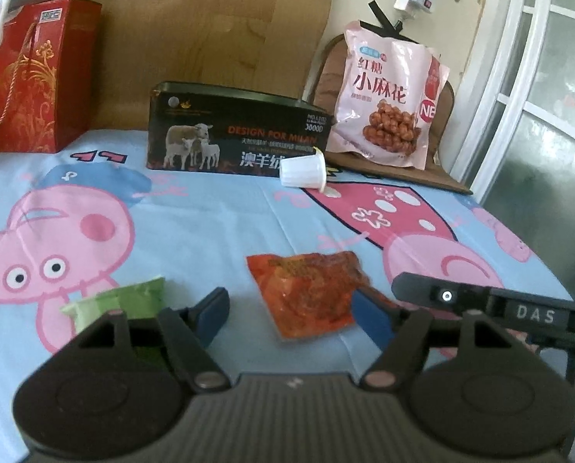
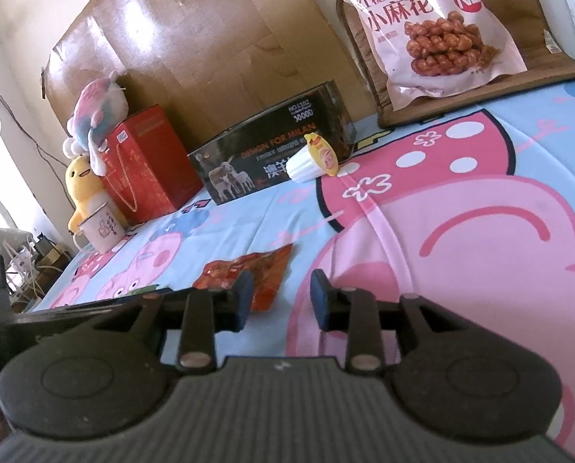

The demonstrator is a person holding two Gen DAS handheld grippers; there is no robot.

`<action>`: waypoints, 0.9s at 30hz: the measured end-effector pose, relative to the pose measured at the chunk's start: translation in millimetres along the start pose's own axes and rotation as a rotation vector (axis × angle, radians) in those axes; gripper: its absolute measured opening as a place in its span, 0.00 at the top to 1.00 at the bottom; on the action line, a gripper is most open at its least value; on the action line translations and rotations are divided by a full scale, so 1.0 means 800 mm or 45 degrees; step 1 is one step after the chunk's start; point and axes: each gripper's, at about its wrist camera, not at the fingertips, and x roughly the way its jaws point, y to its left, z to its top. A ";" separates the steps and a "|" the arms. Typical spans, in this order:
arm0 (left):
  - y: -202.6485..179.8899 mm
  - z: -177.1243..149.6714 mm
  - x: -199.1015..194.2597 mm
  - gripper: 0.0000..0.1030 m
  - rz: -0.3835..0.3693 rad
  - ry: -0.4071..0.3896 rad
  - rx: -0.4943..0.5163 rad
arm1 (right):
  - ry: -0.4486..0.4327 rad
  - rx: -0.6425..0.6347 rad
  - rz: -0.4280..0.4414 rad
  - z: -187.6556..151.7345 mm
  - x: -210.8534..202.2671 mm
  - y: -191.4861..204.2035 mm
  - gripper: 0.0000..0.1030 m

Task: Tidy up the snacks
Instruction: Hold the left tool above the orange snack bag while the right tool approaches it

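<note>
Snacks first: the orange-red snack packet (image 1: 310, 293) lies flat on the cartoon-pig sheet (image 1: 218, 216), right between the spread jaws of the left gripper (image 1: 291, 316). Those jaws stand wide, pads clear of the packet on the near-left side; on the right the pad's edge overlaps the packet's corner, and contact there is too close to call. The packet's long axis runs diagonally, from the far-left corner toward the near right. Its print is blurred, unreadable.

Just left of the left jaw, a green packet (image 1: 129, 301) pokes out, its near half hidden behind the gripper body.

Over on the right gripper (image 2: 281, 301), the jaws are narrowly parted with only sheet between them; the orange-red packet sits just beyond its left finger, partly covered by it.

Further ahead of both jaws, a white jelly cup (image 1: 303, 171) lies tipped on its side, yellow lid facing right. Behind it stands the dark tin box (image 1: 233, 131). Far right, a pink bag of twisted dough snacks (image 1: 388, 96) leans upright on a brown cushion (image 1: 415, 173).
</note>
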 end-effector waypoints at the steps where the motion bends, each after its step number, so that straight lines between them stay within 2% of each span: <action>1: 0.000 0.000 -0.001 0.27 -0.002 -0.005 0.000 | -0.001 0.003 0.001 0.000 0.000 0.000 0.63; 6: 0.005 -0.001 -0.006 0.19 -0.012 -0.033 -0.031 | -0.006 0.013 0.007 0.001 0.001 -0.001 0.62; 9: 0.010 0.000 -0.007 0.19 -0.032 -0.038 -0.061 | -0.007 0.017 0.011 0.000 0.001 -0.002 0.60; 27: 0.012 -0.004 -0.011 0.20 -0.060 -0.039 -0.059 | -0.007 0.019 0.022 -0.001 0.002 -0.002 0.56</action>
